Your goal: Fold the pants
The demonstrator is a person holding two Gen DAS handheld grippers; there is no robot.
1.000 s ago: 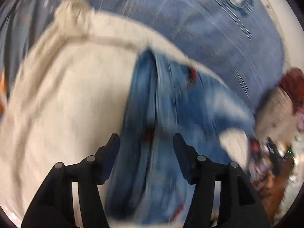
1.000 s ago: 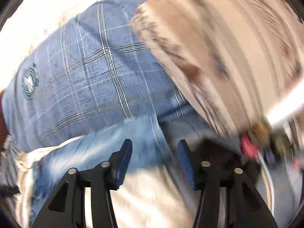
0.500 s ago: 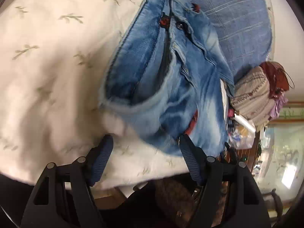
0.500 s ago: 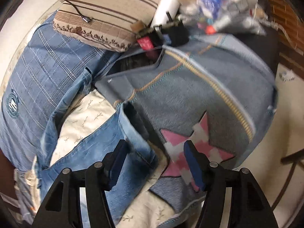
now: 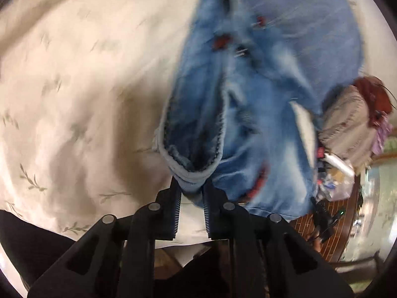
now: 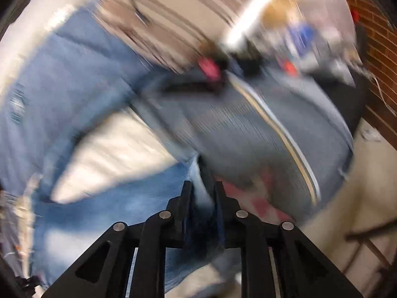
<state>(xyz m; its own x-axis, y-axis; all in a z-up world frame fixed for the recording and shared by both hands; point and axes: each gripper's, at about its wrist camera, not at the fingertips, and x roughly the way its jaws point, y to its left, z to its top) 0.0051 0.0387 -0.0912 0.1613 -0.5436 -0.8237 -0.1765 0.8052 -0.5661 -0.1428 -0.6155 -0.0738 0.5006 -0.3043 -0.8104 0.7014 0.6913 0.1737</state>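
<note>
Jaws of the left gripper (image 5: 192, 193) are pinching a rolled hem of the blue jeans (image 5: 248, 114); jaws of the right gripper (image 6: 202, 196) are clamping another denim edge, likely the other hem. Two grips, one pair of jeans, lying on the leaf-print bedspread (image 5: 74, 87), probably being drawn taut before a fold. One grey garment (image 6: 260, 129) is lying beside.

Motion blur smears most of the right wrist view: the striped cushion (image 6: 178, 12), the small clutter (image 6: 292, 37) beside it and the grey garment (image 6: 260, 129) lose their detail, and the pink patch (image 6: 250, 193) has no readable shape. The denim hem between the right hand-held gripper (image 6: 203, 193) fingers is hidden behind them. In the left wrist view the jeans (image 5: 248, 99) blur toward the top, where the frame edge cuts them off.
</note>
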